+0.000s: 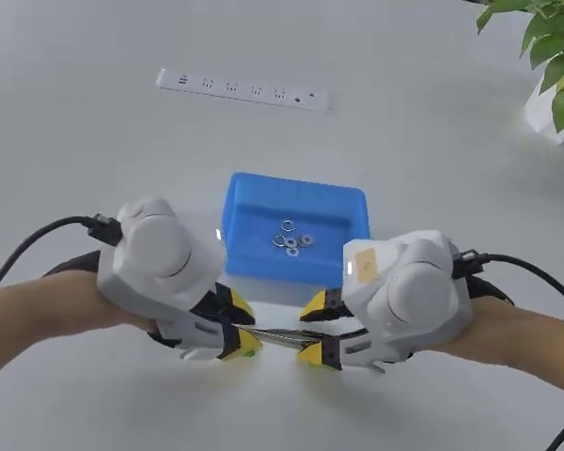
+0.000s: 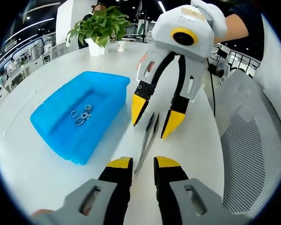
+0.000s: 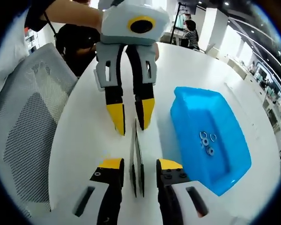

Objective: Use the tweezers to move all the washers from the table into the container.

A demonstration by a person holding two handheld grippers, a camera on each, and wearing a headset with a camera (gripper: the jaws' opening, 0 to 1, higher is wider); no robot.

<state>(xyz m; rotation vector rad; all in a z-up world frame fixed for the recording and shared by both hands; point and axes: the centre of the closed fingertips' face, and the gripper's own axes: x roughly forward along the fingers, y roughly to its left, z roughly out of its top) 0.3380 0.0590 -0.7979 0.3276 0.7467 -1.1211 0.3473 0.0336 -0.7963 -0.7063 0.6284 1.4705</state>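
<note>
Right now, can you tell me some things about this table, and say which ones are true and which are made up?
1. The washers are in the blue container. True.
2. The tweezers lie between the left gripper and the right gripper. True.
3. The power strip is inside the container. False: it lies on the table beyond it.
4. The right gripper's fingers are squeezed shut. False: they are apart.
</note>
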